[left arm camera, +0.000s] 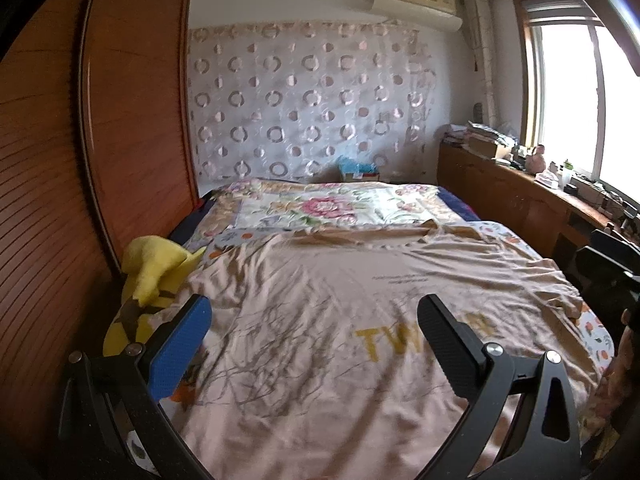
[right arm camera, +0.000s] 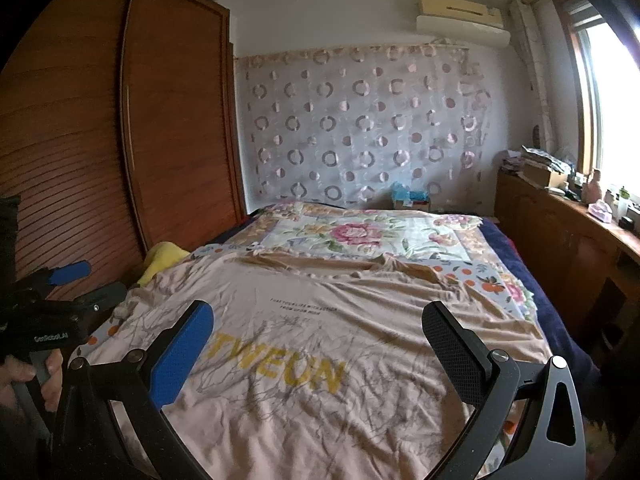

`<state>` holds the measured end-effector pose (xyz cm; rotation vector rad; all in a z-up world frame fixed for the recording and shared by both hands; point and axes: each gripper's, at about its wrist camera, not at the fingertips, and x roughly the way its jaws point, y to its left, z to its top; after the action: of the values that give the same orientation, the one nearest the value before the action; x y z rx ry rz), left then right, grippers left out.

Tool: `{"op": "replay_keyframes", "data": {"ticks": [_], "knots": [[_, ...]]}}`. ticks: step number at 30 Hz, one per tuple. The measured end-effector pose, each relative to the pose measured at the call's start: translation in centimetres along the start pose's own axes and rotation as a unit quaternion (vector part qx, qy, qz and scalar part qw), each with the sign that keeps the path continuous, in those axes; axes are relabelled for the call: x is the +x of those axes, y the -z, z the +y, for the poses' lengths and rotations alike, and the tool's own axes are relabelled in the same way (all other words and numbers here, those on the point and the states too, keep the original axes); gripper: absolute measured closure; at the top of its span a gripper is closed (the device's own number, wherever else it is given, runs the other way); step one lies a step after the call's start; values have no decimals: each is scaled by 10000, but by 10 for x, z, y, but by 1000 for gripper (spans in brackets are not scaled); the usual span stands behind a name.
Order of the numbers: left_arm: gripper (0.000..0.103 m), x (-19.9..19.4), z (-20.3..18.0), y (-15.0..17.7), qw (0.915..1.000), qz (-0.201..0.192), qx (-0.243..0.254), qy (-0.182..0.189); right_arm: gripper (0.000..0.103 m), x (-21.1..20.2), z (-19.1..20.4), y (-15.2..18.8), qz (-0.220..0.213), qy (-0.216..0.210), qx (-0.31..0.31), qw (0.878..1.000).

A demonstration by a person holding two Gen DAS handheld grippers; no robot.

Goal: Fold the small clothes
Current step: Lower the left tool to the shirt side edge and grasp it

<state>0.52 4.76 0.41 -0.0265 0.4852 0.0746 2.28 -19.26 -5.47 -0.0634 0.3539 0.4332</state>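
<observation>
A beige T-shirt (left arm camera: 320,300) with yellow letters and a grey branch print lies spread flat and wrinkled on the bed, collar at the far end. It also shows in the right wrist view (right arm camera: 320,340). My left gripper (left arm camera: 314,320) is open and empty, hovering over the shirt's lower left part. My right gripper (right arm camera: 318,328) is open and empty, hovering over the shirt's lower middle. The left gripper also shows at the left edge of the right wrist view (right arm camera: 68,280), held in a hand.
A yellow plush toy (left arm camera: 152,276) lies at the bed's left edge beside a wooden wardrobe (left arm camera: 120,120). A floral quilt (left arm camera: 320,208) covers the far bed. A wooden cabinet (left arm camera: 520,196) with clutter stands along the right under the window.
</observation>
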Motion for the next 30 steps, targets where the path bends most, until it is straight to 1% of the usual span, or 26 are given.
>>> {"op": "replay_keyframes", "data": {"ticks": [3, 4, 6, 11, 14, 18, 20, 22, 26, 28, 30], "knots": [[0, 13, 10, 5, 9999, 118, 62, 75, 0, 10, 3, 0, 102, -117, -95, 9998], [0, 12, 9, 10, 9999, 123, 79, 46, 0, 14, 3, 0, 133, -132, -137, 9997], [0, 22, 19, 14, 9997, 192, 130, -111, 0, 19, 2, -1, 177, -161, -173, 9996], [0, 36, 41, 23, 9992, 333, 141, -191, 0, 39, -1, -2, 376, -330, -263, 9984], [0, 49, 60, 29, 9984, 478, 136, -257, 0, 56, -3, -5, 525, -384, -436, 9969], [0, 64, 86, 33, 9973, 670, -7, -292, 0, 78, 0, -13, 698, -487, -685, 9940], [0, 73, 96, 34, 9966, 769, -32, -290, 0, 88, 1, -17, 792, -614, -739, 9922], [0, 83, 107, 35, 9956, 859, -15, -384, 0, 98, 2, -19, 940, -793, -780, 9893], [0, 103, 126, 37, 9936, 1078, 28, -337, 0, 112, 6, -18, 1272, -1101, -922, 9814], [3, 111, 133, 37, 9921, 1214, 7, -321, 0, 116, 6, -19, 1381, -1186, -980, 9784], [11, 121, 141, 40, 9894, 1430, -19, -236, 1, 118, 4, -21, 1461, -1269, -1016, 9758]]}}
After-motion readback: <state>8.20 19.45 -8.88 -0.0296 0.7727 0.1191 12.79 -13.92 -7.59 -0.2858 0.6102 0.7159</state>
